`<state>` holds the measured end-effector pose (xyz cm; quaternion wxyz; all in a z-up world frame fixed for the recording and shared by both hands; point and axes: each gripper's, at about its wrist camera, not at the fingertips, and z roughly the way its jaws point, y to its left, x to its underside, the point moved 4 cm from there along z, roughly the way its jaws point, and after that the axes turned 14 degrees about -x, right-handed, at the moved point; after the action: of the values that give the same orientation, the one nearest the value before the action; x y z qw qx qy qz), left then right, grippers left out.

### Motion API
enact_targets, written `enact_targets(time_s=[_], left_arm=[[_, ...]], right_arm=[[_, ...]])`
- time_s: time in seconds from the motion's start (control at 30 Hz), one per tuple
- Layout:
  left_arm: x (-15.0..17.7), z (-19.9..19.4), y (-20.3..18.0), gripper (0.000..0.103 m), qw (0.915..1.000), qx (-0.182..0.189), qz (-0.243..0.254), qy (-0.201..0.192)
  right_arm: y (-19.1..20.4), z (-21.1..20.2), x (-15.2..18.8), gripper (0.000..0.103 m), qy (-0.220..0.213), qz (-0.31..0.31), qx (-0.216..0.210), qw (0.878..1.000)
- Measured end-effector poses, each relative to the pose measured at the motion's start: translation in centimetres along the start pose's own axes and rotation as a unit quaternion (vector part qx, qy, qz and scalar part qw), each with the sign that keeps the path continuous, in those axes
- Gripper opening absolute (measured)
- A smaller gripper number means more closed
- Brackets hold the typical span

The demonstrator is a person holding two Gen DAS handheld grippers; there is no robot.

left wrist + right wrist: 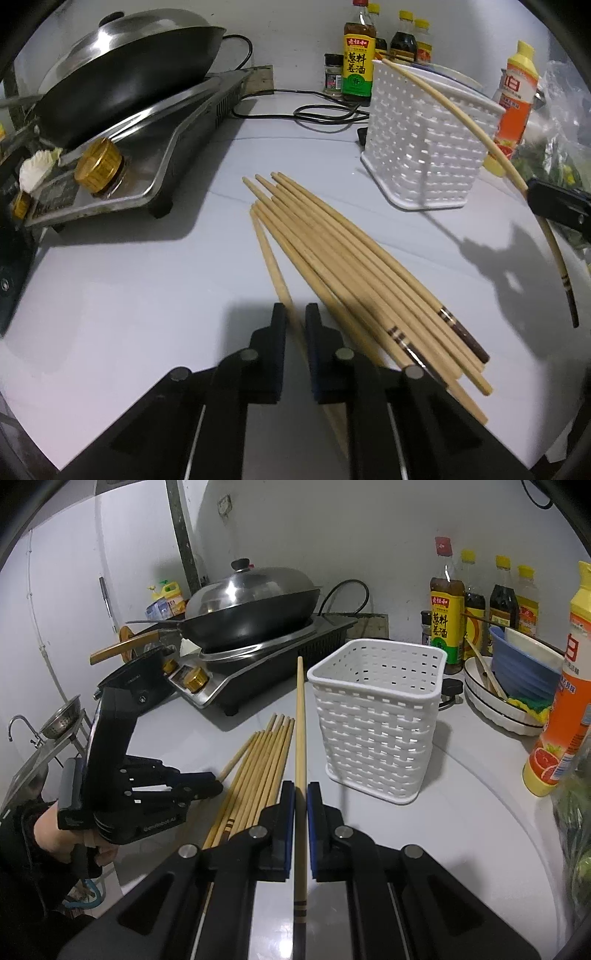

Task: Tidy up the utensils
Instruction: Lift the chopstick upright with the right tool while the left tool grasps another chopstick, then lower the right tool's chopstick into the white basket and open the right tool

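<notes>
Several wooden chopsticks (351,266) lie in a loose bundle on the white counter (129,295). At the bundle's left edge, my left gripper (295,312) is shut on one chopstick (267,254) that still rests low on the counter. In the right wrist view the left gripper (218,785) sits beside the bundle (266,760), with a hand on its grip. My right gripper (301,788) is shut on another chopstick (301,716), lifted, its thin end pointing toward the left of the white perforated basket (376,720). The left wrist view shows that gripper (535,197) and its chopstick (461,110) in front of the basket (417,140).
A lidded wok (251,616) sits on a cooker (258,679) at the back left, its cable (325,114) looping behind the basket. Sauce bottles (447,616) line the wall. Stacked bowls (509,709) and an orange bottle (565,709) stand to the right.
</notes>
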<state>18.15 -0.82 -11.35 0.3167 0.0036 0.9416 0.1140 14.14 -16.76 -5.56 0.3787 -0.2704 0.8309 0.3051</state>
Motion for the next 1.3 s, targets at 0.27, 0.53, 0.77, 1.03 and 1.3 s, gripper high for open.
enact_targets(time_s=[0.27,0.53,0.77,1.03,1.3], left_arm=[[-0.2,-2.4,1.6,0.006,0.9988,0.02,-0.037,-0.023],[-1.8,-5.1,3.5,0.006,0.9957,0.038,-0.059,-0.06],[-3.7,-7.3,5.0,0.006,0.9909,0.05,-0.073,-0.102],[-5.9,-8.6,6.1,0.006,0.9852,0.063,-0.073,-0.142],[-7.1,-8.4,7.9,0.006,0.9808,0.07,-0.088,-0.159]], right_arm=[[0.1,-1.3,-0.9,0.006,-0.012,0.002,0.0,1.0],[-0.1,-2.6,-3.8,0.006,-0.028,-0.007,0.009,1.0],[-1.1,-3.6,-8.3,0.006,-0.053,-0.012,0.011,0.998],[-2.6,-2.1,-14.1,0.006,-0.056,-0.034,0.016,0.998],[-4.3,1.4,-18.1,0.006,-0.04,-0.053,0.034,0.997]])
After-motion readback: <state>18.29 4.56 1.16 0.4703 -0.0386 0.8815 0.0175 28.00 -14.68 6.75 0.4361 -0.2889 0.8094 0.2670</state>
